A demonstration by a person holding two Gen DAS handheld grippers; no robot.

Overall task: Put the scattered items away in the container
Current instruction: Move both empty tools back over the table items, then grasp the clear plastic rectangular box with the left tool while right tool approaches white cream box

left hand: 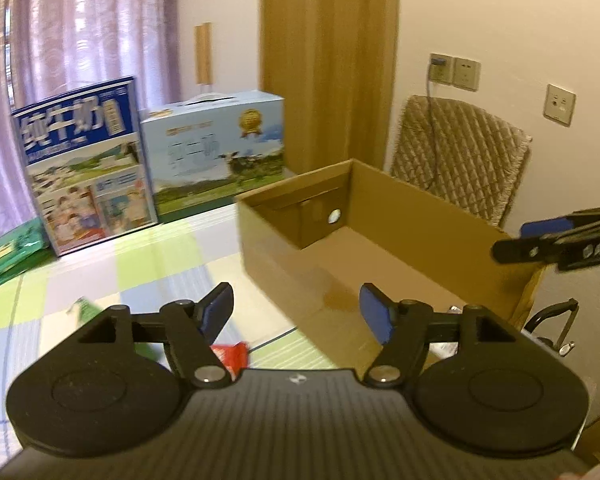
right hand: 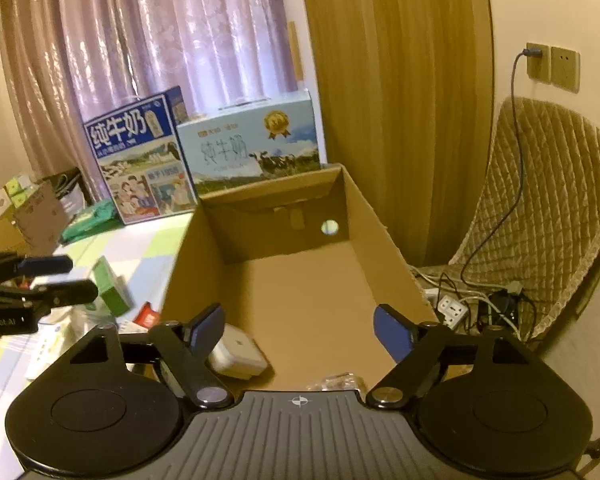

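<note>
Nearest the lens, the right gripper [right hand: 298, 330] hangs over the near end of the open brown cardboard box [right hand: 384, 232], its blue-padded fingers apart and empty. The left gripper [left hand: 296, 310] hovers beside the box over the checked tablecloth [left hand: 148, 264], jaws also spread and holding nothing. Inside the box lies a white squarish plastic case [right hand: 238, 354]. Outside, a small green carton [right hand: 110, 286] looks light and stiff, best pinched across its flat sides; the red foil packet [left hand: 230, 354] seems soft and slippery.

2 milk cartons [right hand: 204, 152] by curtain [right hand: 140, 32], quilted chair [right hand: 548, 216], wall sockets [right hand: 552, 64].
</note>
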